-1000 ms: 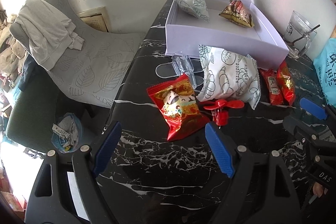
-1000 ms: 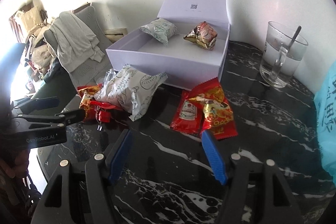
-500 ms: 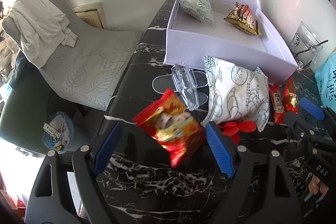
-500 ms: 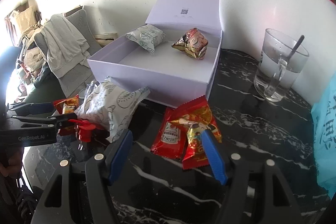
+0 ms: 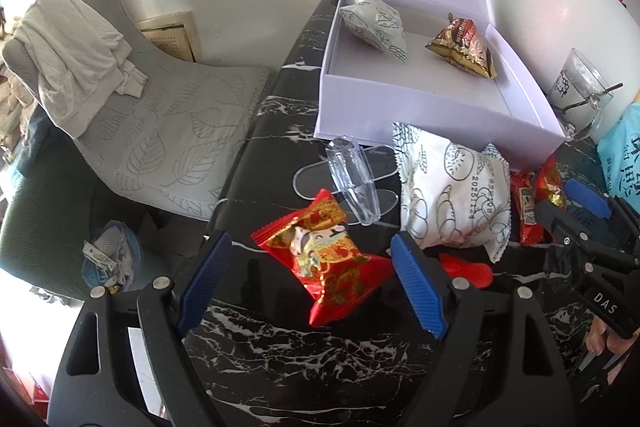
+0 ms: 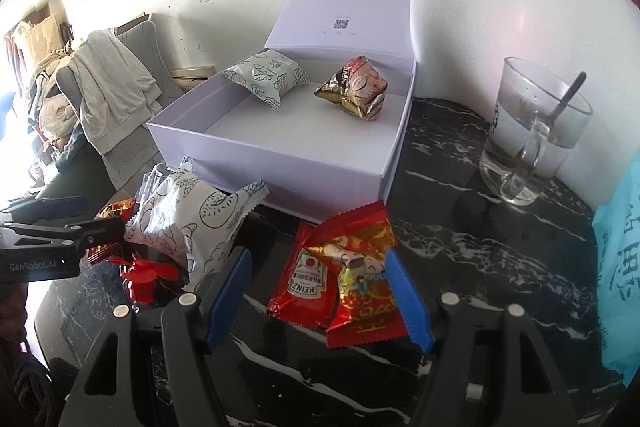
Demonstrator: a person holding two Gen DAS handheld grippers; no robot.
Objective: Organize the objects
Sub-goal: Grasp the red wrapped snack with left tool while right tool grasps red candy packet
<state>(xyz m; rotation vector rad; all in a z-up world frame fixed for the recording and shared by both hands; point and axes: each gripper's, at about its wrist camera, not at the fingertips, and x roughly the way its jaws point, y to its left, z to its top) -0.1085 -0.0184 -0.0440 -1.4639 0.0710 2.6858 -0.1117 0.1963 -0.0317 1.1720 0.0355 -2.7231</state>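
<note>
My left gripper [image 5: 312, 281] stands open around a red snack packet [image 5: 328, 263] that lies flat on the black marble table [image 5: 288, 359]; neither pad presses it. My right gripper [image 6: 318, 295] is open too. A Heinz ketchup sachet [image 6: 304, 283] and a second red packet [image 6: 360, 279] lie between its jaws. Behind them is an open white box [image 6: 280, 163] holding a white patterned packet [image 6: 264, 73] and a gold packet [image 6: 356, 87]. A large white bread packet [image 6: 192, 223] rests against the box front.
A small red fan [image 6: 148, 275] and a clear plastic stand [image 5: 352, 183] lie near the bread packet. A glass mug with a spoon [image 6: 532, 131], a white foam board [image 6: 500, 7] and a blue bag [image 6: 620, 267] are at the right. A grey chair [image 5: 160, 131] stands past the table's left edge.
Both grippers have moved forward over the table. The red packet now lies between the left jaws, and the ketchup sachet and second red packet lie between the right jaws. Neither opening changed.
</note>
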